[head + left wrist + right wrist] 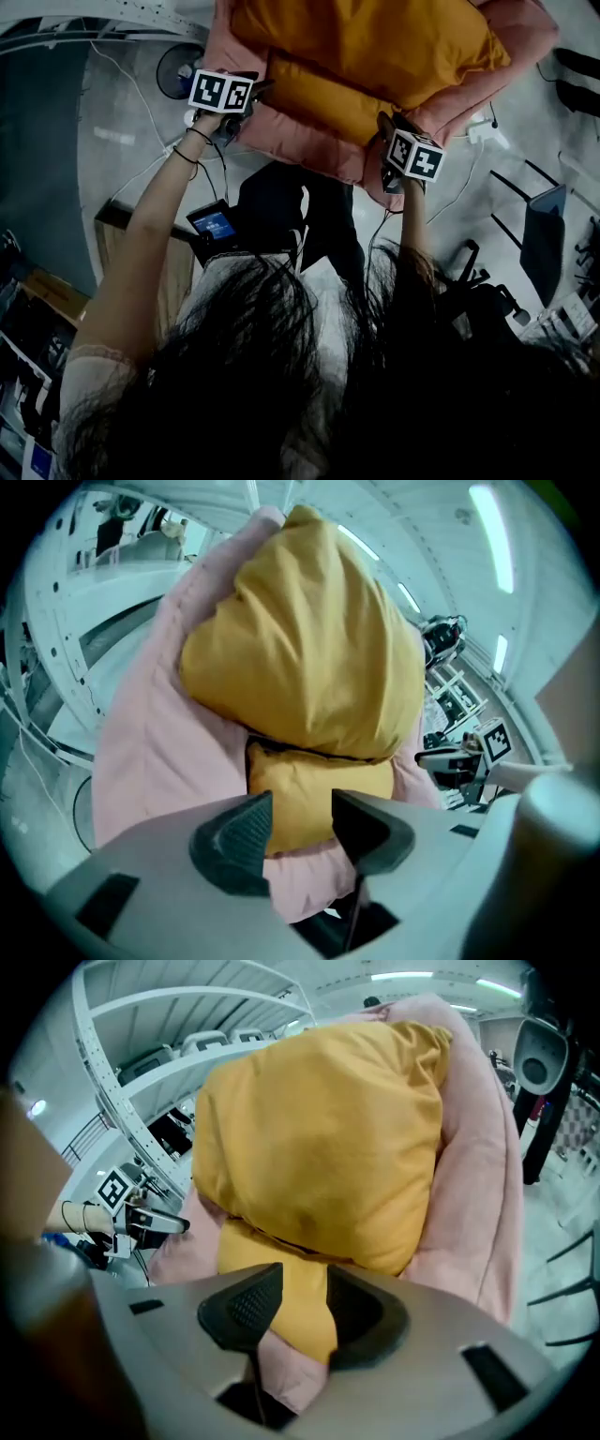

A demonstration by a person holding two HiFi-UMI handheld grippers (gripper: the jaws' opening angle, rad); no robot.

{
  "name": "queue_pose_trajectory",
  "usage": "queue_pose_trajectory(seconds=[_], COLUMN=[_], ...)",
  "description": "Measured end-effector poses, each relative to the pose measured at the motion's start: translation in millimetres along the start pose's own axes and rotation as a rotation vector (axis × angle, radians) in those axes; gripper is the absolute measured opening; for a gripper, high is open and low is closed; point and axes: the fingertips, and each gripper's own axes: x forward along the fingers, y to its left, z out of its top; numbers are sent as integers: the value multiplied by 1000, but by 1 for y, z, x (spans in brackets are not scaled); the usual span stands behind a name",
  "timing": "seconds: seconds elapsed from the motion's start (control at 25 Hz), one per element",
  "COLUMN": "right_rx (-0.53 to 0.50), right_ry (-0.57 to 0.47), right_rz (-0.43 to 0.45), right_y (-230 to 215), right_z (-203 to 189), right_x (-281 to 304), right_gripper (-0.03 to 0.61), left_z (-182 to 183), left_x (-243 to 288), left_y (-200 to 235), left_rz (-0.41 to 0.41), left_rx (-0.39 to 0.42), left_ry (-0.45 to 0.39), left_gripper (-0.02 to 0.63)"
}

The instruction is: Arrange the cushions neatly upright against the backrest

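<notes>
A large pink cushion [309, 141] is held up off the floor with two yellow cushions [375, 47] lying on it, one on top of the other. My left gripper [255, 92] grips its left edge and my right gripper [386, 129] its right corner. In the left gripper view the gripper [302, 829] is shut on the pink cushion's [150, 742] edge, with the lower yellow cushion [309, 789] bulging between the jaws. In the right gripper view the gripper [300, 1309] pinches pink fabric [291, 1358] together with a yellow cushion's corner [295, 1302].
Below lies a grey floor with cables [141, 103], a round fan [178, 70], a power strip [486, 131] and a dark chair [548, 220]. A small blue screen [214, 223] sits by a wooden table edge [112, 220]. White shelving [141, 1063] stands behind the cushions.
</notes>
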Motion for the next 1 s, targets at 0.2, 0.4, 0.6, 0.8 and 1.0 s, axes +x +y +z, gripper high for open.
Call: queue_pose_trajectory(seconds=[0.2,0.4,0.6,0.8,1.0], right_rx=[-20,-7,-40,-53,-39], right_ry=[-85,-179,-297,-377,-438], right_rz=[75,136,166,162,159], right_y=[41,84,123,141,153], right_z=[21,45,72,75,73], right_x=[-36,-71,-116,-158,-187], right_gripper=[153,148,137,117,98], left_z=[38,82,104,100,97], left_x=[-49,-96,-126,-143,-156], left_y=[-30,-76,-138,-188,-219], left_rz=[-132,-186,-214,-159,-199], left_rx=[0,149,352,556,571], left_ry=[-165,-286,-380,-426,-467], left_gripper=[186,160,160,156,120])
